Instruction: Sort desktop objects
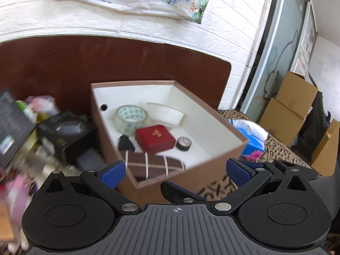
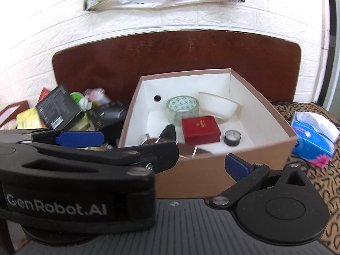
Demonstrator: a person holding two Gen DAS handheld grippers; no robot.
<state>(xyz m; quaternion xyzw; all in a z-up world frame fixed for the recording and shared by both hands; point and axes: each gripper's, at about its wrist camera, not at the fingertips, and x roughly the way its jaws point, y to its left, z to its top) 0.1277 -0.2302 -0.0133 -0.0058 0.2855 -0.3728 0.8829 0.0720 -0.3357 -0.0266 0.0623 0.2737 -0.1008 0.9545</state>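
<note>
You are looking at your left gripper (image 1: 176,171), built of matte black plastic, with two round black discs flanking a grey ribbed centre plate marked by a small white crosshair. Its fingertips (image 1: 112,171) are showing textured blue pads, and silver round rivets are catching the light at each linkage joint. Your right gripper (image 2: 165,165) is showing the same black arms, grey ribbed plate, and blue pads. White lettering reading "GenRobot.AI" is appearing on a black side body.

Matt cardboard box (image 1: 212,159), white paper lining; glossy clear plastic tape (image 1: 131,118); ribbed white plastic bowl (image 1: 165,113); polished wood headboard (image 1: 85,63).
</note>
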